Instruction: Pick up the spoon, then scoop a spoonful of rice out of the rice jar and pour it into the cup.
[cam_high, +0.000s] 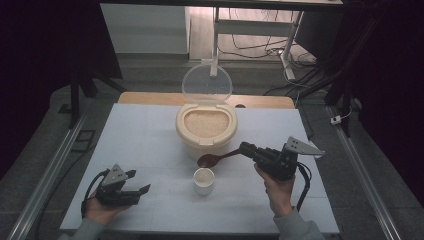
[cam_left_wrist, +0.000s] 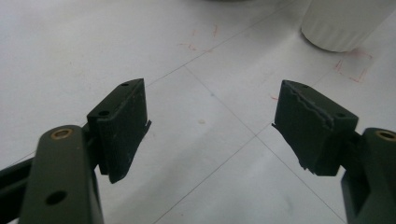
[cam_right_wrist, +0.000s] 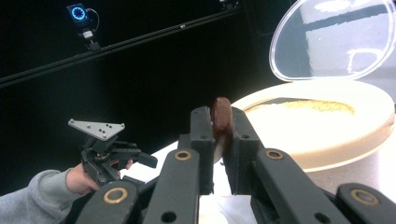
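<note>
a: left gripper (cam_high: 136, 183) state?
b: released. jaws spread wide, nothing btwn them. it sits low at the near left of the white table (cam_high: 135, 135), held by the left hand (cam_high: 100, 210). in the left gripper view both black pads (cam_left_wrist: 123, 126) are wide apart w/ bare table btwn, and the base of a white cup (cam_left_wrist: 343, 23) sits beyond the pad shown at right.
a: right gripper (cam_high: 245, 148)?
b: clenched on a brown spoon (cam_high: 212, 159). right gripper view: the handle end (cam_right_wrist: 221, 114) is pinched btwn the two jaws, sticking up past the tips. right hand (cam_high: 277, 187) holds the gripper, grey sleeve (cam_high: 297, 227) at the near edge.
a: where's the spoon bowl?
b: high view: out past the fingertips, toward the left gripper's side. it looks just above the cup's (cam_high: 204, 180) far rim, close to the front of the rice container (cam_high: 206, 127). touching either one? can't tell.
a: container?
b: cream tub, grain inside, clear lid (cam_high: 207, 84) standing open at the back. right gripper view puts the tub (cam_right_wrist: 327, 135) just beyond the fingertips, lid (cam_right_wrist: 334, 39) up behind it.
a: anything else near the fingers?
b: left gripper (cam_right_wrist: 109, 151) shows far off in the right gripper view, grey plate on top, jaws apart, hand in a grey sleeve (cam_right_wrist: 32, 198).
</note>
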